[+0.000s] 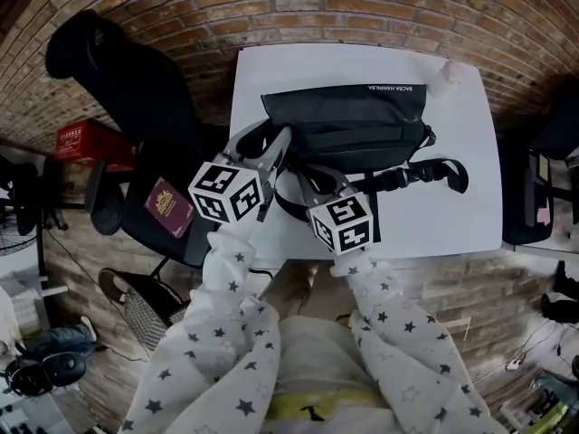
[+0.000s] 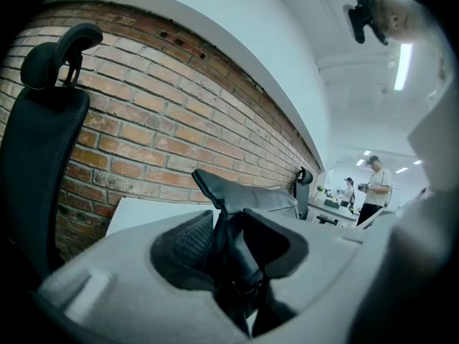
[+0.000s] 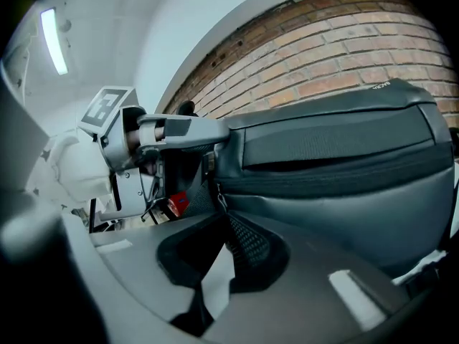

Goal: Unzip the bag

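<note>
A black bag [image 1: 348, 125] lies across the white table [image 1: 466, 206], its strap [image 1: 439, 172] trailing to the right. Both grippers are at the bag's left end. In the left gripper view the bag's end [image 2: 244, 196] runs down between the pads, and my left gripper [image 2: 229, 228] [image 1: 271, 140] is shut on it. Close beside it, my right gripper [image 1: 312, 174] [image 3: 224, 224] has its jaws nearly together, shut on the zipper pull [image 3: 217, 201] that hangs from the zip line along the bag's front [image 3: 337, 156].
A black office chair [image 1: 127, 89] [image 2: 43, 156] stands left of the table, with a maroon booklet [image 1: 169, 206] on a seat beside it. A red box [image 1: 86, 141] lies further left. A brick wall [image 2: 150, 135] runs behind. People [image 2: 373, 188] stand far off.
</note>
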### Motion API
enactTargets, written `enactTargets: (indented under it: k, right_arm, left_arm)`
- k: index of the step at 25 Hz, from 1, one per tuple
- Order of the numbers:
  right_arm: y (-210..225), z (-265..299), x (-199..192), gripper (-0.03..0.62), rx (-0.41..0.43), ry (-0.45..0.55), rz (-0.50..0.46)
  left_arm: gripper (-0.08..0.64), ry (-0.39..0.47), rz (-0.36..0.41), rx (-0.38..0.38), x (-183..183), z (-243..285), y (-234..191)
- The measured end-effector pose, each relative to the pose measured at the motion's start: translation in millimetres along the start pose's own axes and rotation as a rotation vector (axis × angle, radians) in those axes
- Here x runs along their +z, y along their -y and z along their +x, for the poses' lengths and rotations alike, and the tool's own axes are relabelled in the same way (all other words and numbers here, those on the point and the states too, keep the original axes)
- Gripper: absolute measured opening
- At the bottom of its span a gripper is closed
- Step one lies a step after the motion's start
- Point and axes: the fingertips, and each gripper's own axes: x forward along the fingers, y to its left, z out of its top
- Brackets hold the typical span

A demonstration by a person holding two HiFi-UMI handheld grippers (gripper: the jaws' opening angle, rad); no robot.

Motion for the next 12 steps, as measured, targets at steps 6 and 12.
enactTargets:
  k: [6, 12]
  right_arm:
    - [0.0, -4.8, 1.7, 0.017, 0.035, -0.029, 0.012]
    - [0.3, -8.7, 3.1, 0.017, 0.078, -0.076, 0.001]
  left_arm:
    - [0.124, 0.013, 0.001, 0.014, -0.2, -0.6, -1.2]
    - [0.114, 0.007, 0.025, 0.04, -0.8, -2.9, -2.8]
